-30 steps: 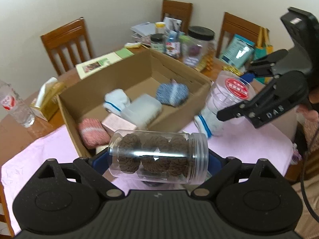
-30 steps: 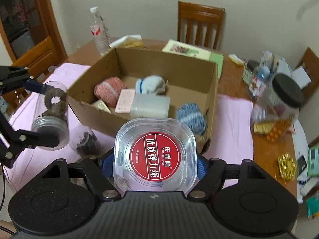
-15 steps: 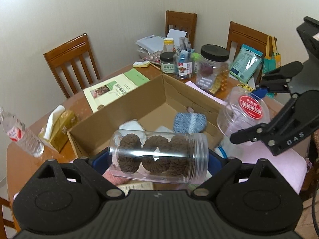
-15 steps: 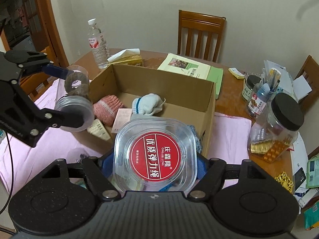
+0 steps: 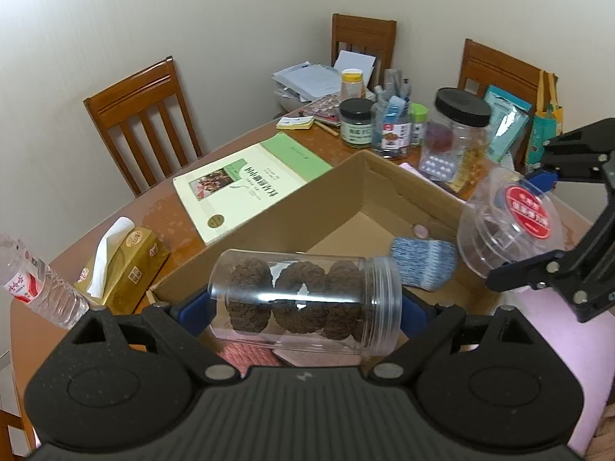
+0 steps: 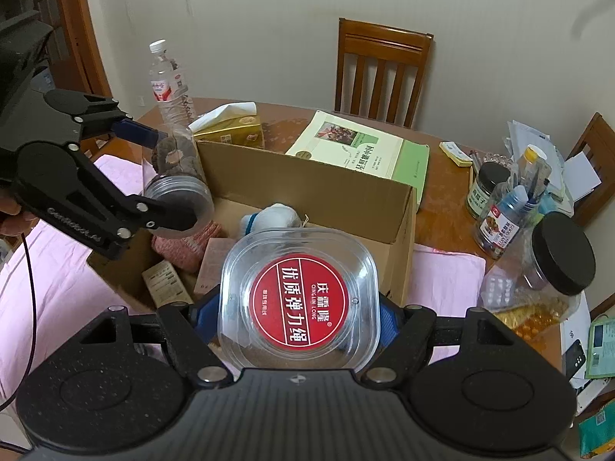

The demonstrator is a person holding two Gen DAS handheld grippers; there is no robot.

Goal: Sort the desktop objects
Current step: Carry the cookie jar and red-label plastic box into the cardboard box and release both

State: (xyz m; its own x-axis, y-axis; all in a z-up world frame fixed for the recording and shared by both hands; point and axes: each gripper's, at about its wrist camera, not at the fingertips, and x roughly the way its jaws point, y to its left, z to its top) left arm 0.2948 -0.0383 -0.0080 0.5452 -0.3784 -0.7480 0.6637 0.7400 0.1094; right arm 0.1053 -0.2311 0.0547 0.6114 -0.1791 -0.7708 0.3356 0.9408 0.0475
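book (image 5: 250,184) behind box (image 5: 292,215), tissues (image 5: 127,265) left

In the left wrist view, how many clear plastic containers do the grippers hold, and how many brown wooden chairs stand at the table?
Clear plastic containers: 2 (round jar of brown knitted rings in left gripper; square red-labelled tub in right gripper)
Brown wooden chairs: 3
Total: 5

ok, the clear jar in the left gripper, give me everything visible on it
The clear jar is a see-through plastic cylinder with a threaded neck at one end and no lid that I can see. It holds three dark brown knitted or coiled rounds in a row. It lies on its side, crosswise between the blue pads of the left gripper, which is shut on it, held in the air above the near edge of the cardboard box. Nothing else touches it.
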